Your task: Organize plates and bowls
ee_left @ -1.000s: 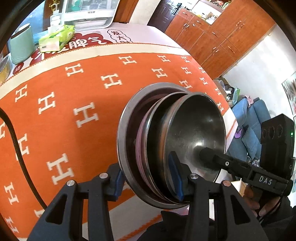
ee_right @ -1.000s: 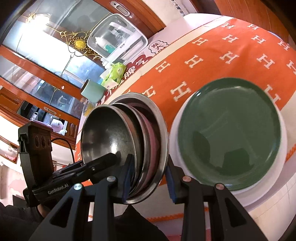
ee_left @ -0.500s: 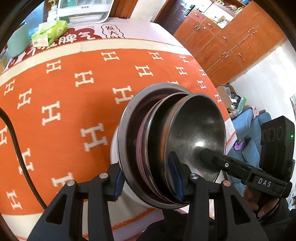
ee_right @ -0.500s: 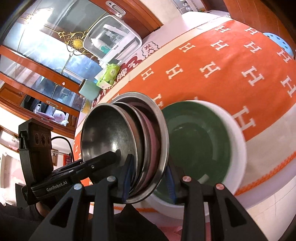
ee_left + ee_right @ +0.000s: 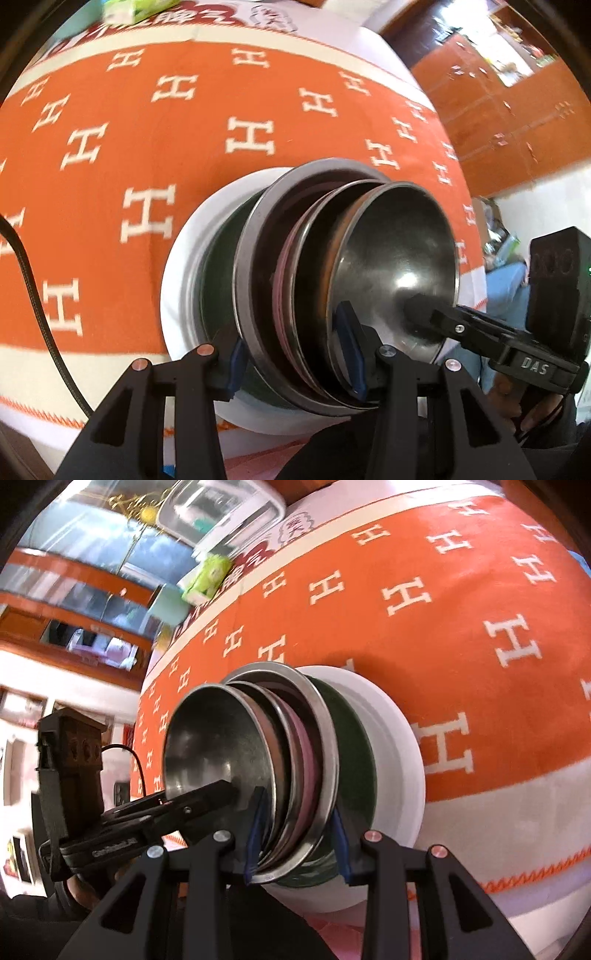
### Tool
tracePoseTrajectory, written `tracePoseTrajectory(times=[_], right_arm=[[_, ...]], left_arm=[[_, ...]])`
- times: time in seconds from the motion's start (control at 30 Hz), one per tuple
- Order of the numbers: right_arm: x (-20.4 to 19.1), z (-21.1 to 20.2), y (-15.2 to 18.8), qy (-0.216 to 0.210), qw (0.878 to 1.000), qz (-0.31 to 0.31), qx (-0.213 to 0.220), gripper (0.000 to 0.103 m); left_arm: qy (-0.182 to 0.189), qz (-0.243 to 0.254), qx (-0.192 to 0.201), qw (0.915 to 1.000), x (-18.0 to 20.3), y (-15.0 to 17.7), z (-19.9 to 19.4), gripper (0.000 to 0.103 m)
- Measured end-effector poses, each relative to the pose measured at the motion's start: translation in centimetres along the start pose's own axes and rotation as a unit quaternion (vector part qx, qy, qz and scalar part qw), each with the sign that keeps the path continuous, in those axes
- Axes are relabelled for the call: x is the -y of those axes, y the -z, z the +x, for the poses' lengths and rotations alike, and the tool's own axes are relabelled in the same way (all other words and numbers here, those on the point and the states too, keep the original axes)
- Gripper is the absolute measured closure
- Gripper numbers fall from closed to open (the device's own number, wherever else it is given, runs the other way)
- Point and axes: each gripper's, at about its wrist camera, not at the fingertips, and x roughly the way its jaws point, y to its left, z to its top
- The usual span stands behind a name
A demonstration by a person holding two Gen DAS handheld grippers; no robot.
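Observation:
A nested stack of dishes, with a steel bowl (image 5: 399, 251) on top, a pink plate (image 5: 282, 280) and a wide steel plate (image 5: 255, 258) underneath, is tilted on edge. My left gripper (image 5: 293, 354) is shut across the stack's rim. My right gripper (image 5: 297, 834) is shut on the same stack (image 5: 218, 746) from the other side. Each gripper's inner finger reaches into the top bowl. Just behind the stack, a dark green plate (image 5: 354, 760) lies in a white plate (image 5: 399, 760) on the table. Whether the stack touches the green plate is hidden.
An orange tablecloth (image 5: 147, 147) with white H marks covers the table, its pale border (image 5: 498, 830) near the front edge. At the far side are a green tissue pack (image 5: 208, 576), a mint container (image 5: 170, 605) and a clear box (image 5: 221, 513). A black cable (image 5: 33, 295) runs along the left.
Both grippers have carried the stack sideways and a little down. It has gone from beside the green and white plates to directly over them. The grip is unchanged.

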Motion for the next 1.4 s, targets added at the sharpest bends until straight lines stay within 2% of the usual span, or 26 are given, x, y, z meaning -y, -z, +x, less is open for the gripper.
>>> tracePoseTrajectory(times=[0.07, 0.2, 0.3, 0.43, 0.53, 0.63, 0.67, 0.8, 0.9, 0.97, 1.13, 1.4], right_arm=[[0.1, -0.2, -0.5, -0.003, 1.0, -0.007, -0.003, 0.07], [-0.1, -1.4, -0.8, -0.011, 1.0, -0.022, 0.019, 0.068], [-0.3, -2.0, -0.5, -0.002, 0.998, -0.044, 0.043, 0.066], [-0.5, -2.9, 0.3, 0.02, 0.996, -0.063, 0.056, 0.06], [-1.4, -4.6, 1.1, 0.031, 0.993, -0.09, 0.076, 0.056], [-2.4, -6.4, 1.4, 0.043, 0.988, -0.114, 0.1, 0.05], [-2.6, -6.9, 1.5, 0.047, 0.986, -0.118, 0.106, 0.048], [-3.8, -10.1, 2.5, 0.052, 0.98, -0.136, 0.136, 0.034], [-5.0, -12.4, 3.3, 0.059, 0.974, -0.153, 0.155, 0.024], [-5.7, -13.9, 4.0, 0.059, 0.972, -0.161, 0.163, 0.022], [-6.6, -16.9, 6.1, 0.056, 0.97, -0.148, 0.182, 0.008], [-8.7, -17.9, 9.2, 0.115, 0.961, -0.144, 0.205, 0.004]], left_arm=[[-0.013, -0.025, 0.0, 0.9996, -0.3, 0.4, 0.1, 0.06], [-0.034, -0.05, 0.012, 0.9981, -0.6, 1.2, -0.4, 0.055], [-0.053, -0.045, 0.038, 0.9968, -0.3, 1.6, -1.3, 0.049], [-0.101, -0.032, 0.076, 0.9915, 0.6, 1.7, -2.5, 0.049], [-0.084, -0.033, 0.101, 0.9908, 1.3, 2.0, -4.6, 0.041], [-0.109, -0.028, 0.141, 0.9836, 2.9, 2.3, -7.1, 0.039], [-0.121, -0.023, 0.154, 0.9803, 3.6, 2.5, -8.1, 0.034], [-0.159, -0.004, 0.201, 0.9666, 5.9, 3.9, -11.4, 0.029], [-0.174, 0.001, 0.227, 0.9582, 7.3, 5.1, -13.5, 0.027], [-0.176, 0.0, 0.242, 0.9542, 8.1, 6.2, -14.7, 0.025], [-0.196, 0.007, 0.269, 0.9431, 9.6, 8.5, -16.6, 0.021], [-0.232, 0.024, 0.284, 0.9301, 11.3, 10.4, -17.8, 0.013]])
